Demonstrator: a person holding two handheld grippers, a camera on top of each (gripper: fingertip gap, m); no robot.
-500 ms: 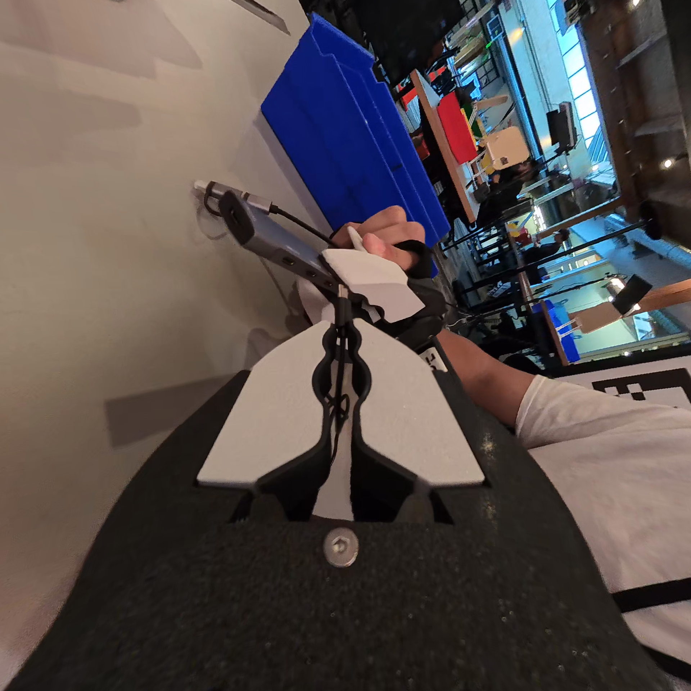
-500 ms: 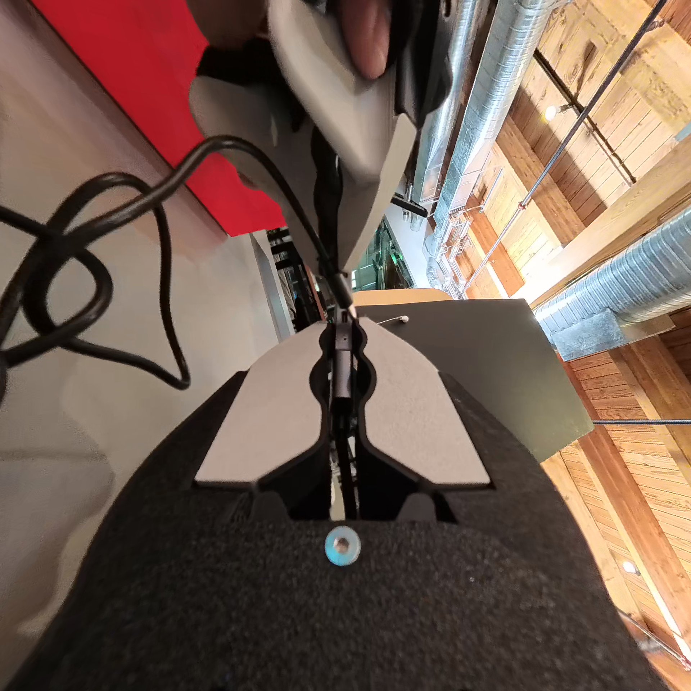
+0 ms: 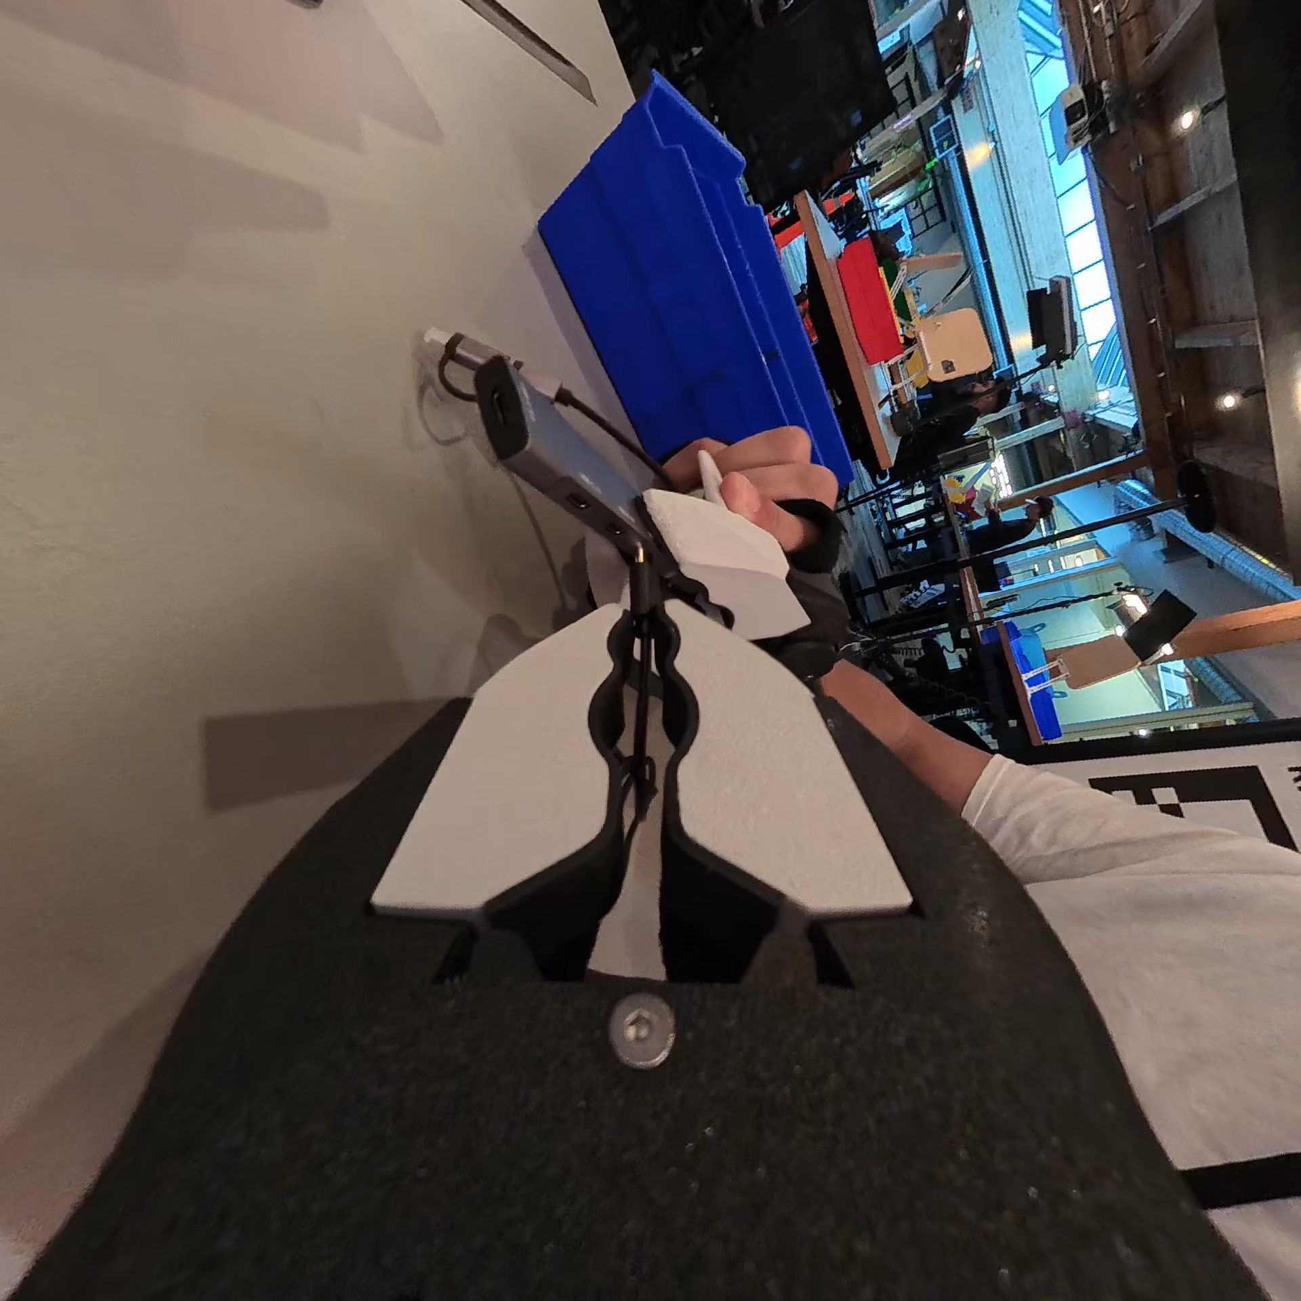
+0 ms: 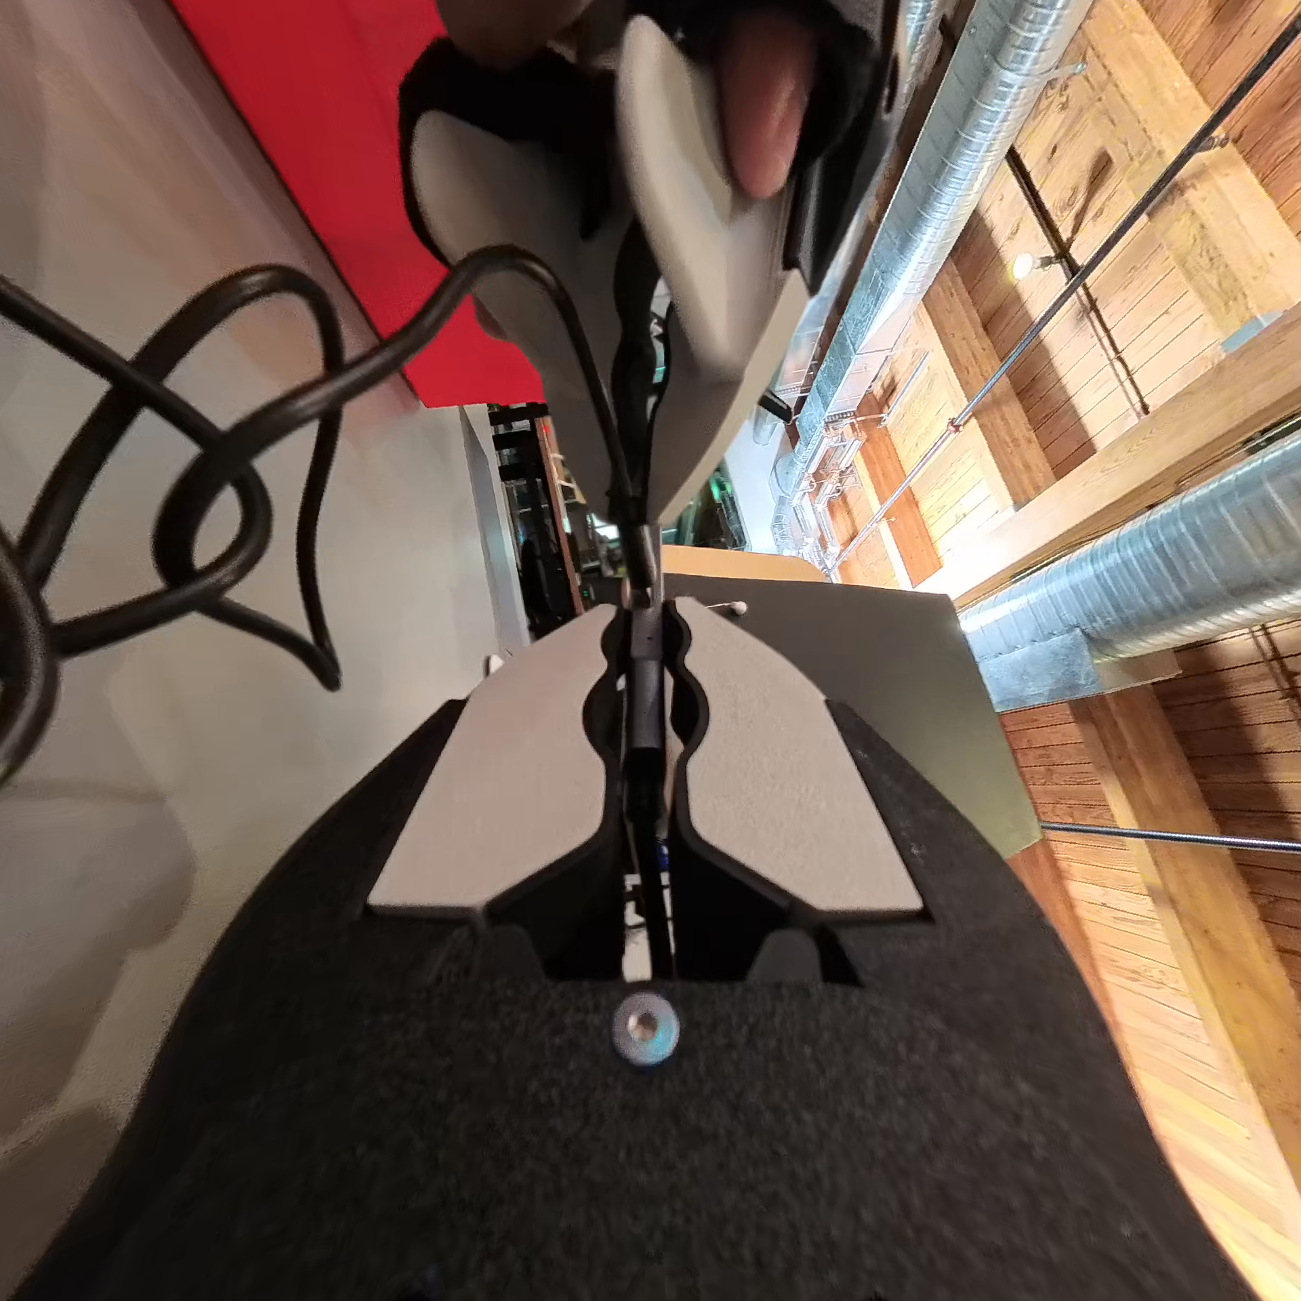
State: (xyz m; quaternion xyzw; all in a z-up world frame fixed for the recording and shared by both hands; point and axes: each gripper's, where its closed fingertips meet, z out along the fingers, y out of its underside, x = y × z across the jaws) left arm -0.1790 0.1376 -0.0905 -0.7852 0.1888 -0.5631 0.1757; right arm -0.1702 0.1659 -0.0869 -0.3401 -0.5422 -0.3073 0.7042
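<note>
Grey aluminium hub (image 3: pixel 556 457), the slim multi-port kind, is the thing everything hangs around here. Counting up: one hub, two grippers, one thin black cable (image 3: pixel 639 697), one big black loop of thicker cord (image 4: pixel 211 450) on the pale tabletop (image 3: pixel 211 493), one blue plastic bin (image 3: pixel 676 281) just behind the hub, and one red mat (image 4: pixel 331 176) on the table.

Left gripper (image 3: pixel 642 619) has its two grey fingers nearly closed, pinching the thin black cable just short of the metal plug that meets the near end of the hub. Hub itself is tilted up off the tabletop, with a short pigtail and connector dangling at its far end.

Right gripper (image 4: pixel 644 612) is also squeezed almost closed, clamped on a slim dark grey connector body (image 4: pixel 646 697) with the cable running back between its fingers. In the left wrist view you can see the right gripper beyond the hub's near end, a person's hand (image 3: pixel 760 479) curled around it, bare forearm and white sleeve trailing away. Both grippers point at each other, tips almost touching.
</note>
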